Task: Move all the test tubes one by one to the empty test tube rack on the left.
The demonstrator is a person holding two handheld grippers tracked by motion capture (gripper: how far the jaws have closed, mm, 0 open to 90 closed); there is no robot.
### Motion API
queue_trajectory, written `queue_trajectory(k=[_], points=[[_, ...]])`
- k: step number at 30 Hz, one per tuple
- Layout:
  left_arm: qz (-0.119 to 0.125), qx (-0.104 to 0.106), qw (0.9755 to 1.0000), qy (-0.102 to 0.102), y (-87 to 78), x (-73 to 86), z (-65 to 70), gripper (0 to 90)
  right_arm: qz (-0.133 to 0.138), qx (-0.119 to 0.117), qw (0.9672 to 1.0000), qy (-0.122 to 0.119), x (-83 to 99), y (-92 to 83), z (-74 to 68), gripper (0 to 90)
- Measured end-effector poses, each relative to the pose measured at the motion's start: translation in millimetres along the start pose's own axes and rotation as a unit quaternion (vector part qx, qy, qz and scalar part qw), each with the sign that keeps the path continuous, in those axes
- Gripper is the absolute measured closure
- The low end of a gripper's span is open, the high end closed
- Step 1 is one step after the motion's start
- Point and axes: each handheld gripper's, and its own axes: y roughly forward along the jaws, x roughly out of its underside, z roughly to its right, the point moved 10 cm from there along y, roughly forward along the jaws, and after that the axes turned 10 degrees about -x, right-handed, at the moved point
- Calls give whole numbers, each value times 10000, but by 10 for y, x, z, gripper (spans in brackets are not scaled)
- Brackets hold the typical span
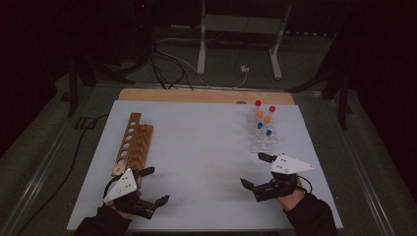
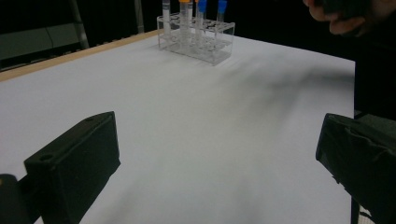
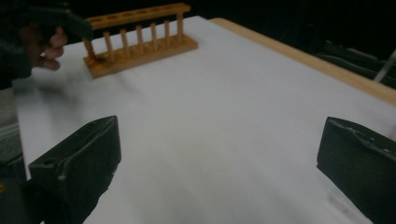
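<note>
My right gripper [image 1: 257, 170] is spread wide and empty, and the clear rack of capped tubes [image 1: 264, 129] stands just ahead of its fingertips, nearer to it than to my left gripper [image 1: 155, 185], which is also wide open. The tubes stand upright, caps up. The wooden rack [image 1: 133, 142] lies ahead of my left fingers, its long axis running away from me.

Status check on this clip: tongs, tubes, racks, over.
Left tongs open, empty, beside the wooden rack. Right tongs open, empty, just short of the clear rack. Six capped tubes standing in it. Nothing between.
</note>
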Motion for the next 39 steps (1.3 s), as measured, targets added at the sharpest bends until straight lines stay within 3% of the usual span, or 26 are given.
queue_trajectory(k=[8,18,23,25,30,31,35,39], points=[[6,4,10000,-10,0,-1,1,4,89,336,9994,21,-134,-44,200,0],[9,25,10000,-17,1,-2,7,4,113,978,9951,51,-243,-129,594,0],[14,33,10000,-12,0,-4,10,4,172,1100,9937,131,-257,-153,751,0],[15,41,10000,-20,0,-4,10,4,153,1296,9913,196,-216,-167,881,0],[14,51,10000,-26,2,-4,15,4,97,1449,9885,416,-123,-151,1015,0],[16,57,10000,-20,1,-6,18,4,28,1548,9867,505,-59,-134,1081,0],[12,64,10000,-18,2,-4,19,4,-153,1642,9842,650,69,-94,1172,0],[11,79,10000,-19,2,-4,22,4,-278,1771,9806,794,166,-72,1250,55]])
